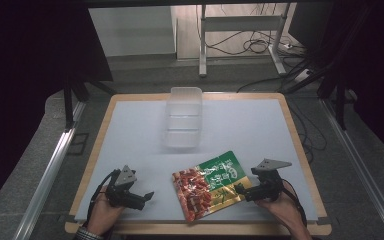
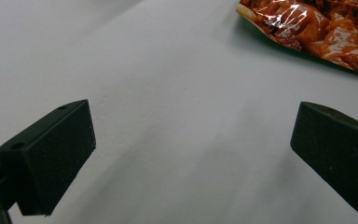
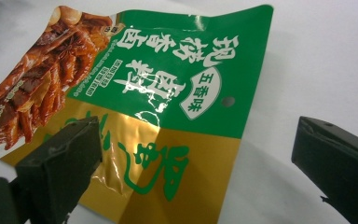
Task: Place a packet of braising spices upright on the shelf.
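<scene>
A flat snack packet (image 1: 210,185) printed green, gold and red lies on the white table near the front, right of centre. My right gripper (image 1: 244,192) stands open at the packet's right edge; in the right gripper view the packet (image 3: 168,116) lies under and between its jaws, one jaw over the gold part. My left gripper (image 1: 147,198) is open, well left of the packet, with bare table between its jaws. The left gripper view catches the packet's red corner (image 2: 317,28) at the top right.
A clear plastic box (image 1: 183,117) stands open toward the table's back middle. The white mat (image 1: 130,145) has a wooden rim. Beyond the far edge are a desk frame and cables on the floor.
</scene>
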`<state>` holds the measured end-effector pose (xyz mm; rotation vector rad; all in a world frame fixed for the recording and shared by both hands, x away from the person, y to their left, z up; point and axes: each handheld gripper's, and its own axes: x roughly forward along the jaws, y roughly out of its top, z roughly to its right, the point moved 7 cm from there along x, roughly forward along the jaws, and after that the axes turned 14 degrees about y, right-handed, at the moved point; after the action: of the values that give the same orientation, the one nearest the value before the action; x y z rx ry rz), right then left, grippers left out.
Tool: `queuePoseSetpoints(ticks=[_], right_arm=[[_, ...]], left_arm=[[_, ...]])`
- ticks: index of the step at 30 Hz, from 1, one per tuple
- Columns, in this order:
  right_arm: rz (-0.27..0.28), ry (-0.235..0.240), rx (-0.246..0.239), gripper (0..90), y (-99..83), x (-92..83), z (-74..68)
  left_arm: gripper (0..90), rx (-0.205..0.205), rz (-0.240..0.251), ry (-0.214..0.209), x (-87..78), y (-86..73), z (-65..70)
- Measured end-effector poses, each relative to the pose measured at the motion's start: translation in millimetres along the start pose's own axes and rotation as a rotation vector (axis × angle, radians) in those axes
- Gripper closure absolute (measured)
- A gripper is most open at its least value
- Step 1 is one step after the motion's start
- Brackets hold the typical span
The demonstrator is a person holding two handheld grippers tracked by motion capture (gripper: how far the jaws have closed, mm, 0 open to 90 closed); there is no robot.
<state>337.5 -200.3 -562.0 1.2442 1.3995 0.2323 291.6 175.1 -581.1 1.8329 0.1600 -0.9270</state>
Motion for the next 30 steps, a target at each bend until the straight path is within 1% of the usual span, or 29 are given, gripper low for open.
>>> queuePoseSetpoints(ticks=[1,2,4,6,11,14,15,17,19,21,22,23,24,25,29,30], right_arm=[[-0.001,0.010,0.002,2.8,0.1,1.4,0.0],[-0.001,0.010,0.002,2.8,0.1,1.4,0.0],[-0.016,0.009,0.001,6.1,1.6,4.2,-0.8],[-0.027,0.015,0.012,8.1,2.6,6.4,0.0],[-0.074,0.038,0.045,13.7,1.4,13.3,4.1],[-0.079,0.048,0.050,15.9,3.2,15.7,4.0],[-0.088,0.065,0.046,17.7,5.9,18.6,2.4],[-0.085,0.080,0.038,19.3,8.8,21.1,0.0],[-0.079,0.080,0.018,22.6,13.7,24.0,-3.0],[-0.085,0.068,-0.009,26.5,17.8,26.8,-4.8],[-0.085,0.068,-0.009,26.5,17.8,26.8,-4.8],[-0.086,0.057,-0.024,29.0,19.6,28.3,-4.6],[-0.094,0.047,-0.044,34.9,22.8,30.5,-4.1],[-0.097,0.041,-0.049,38.4,24.2,31.4,-3.6],[-0.105,0.029,-0.077,57.3,30.2,33.7,-4.3],[-0.112,0.012,-0.088,61.7,31.4,33.5,-4.8]], left_arm=[[0.0,0.005,-0.003,0.001,0.1,-0.2,-0.1],[0.0,0.005,-0.003,0.001,0.1,-0.2,-0.1],[0.0,0.006,-0.004,-0.001,0.4,-0.2,0.3],[0.0,0.008,-0.005,0.001,0.4,-0.4,0.3],[0.0,0.010,-0.005,0.002,0.5,-0.4,0.4],[0.0,0.010,-0.006,0.003,0.6,-0.4,0.5],[0.0,0.012,-0.007,0.003,0.6,-0.4,0.5],[0.0,0.012,-0.007,0.003,0.6,-0.5,0.5],[0.0,0.013,-0.007,0.004,0.6,-0.5,0.5],[0.0,0.013,-0.008,0.004,0.8,-0.5,0.5],[0.0,0.014,-0.007,0.004,0.8,-0.6,0.6],[0.0,0.014,-0.007,0.004,0.8,-0.5,0.6],[0.0,0.014,-0.007,0.004,0.8,-0.5,0.7],[0.0,0.015,-0.008,0.004,0.9,-0.5,0.7],[0.1,0.016,-0.009,0.004,1.0,-0.6,1.0],[0.0,0.016,-0.009,0.004,1.0,-0.6,1.0]])
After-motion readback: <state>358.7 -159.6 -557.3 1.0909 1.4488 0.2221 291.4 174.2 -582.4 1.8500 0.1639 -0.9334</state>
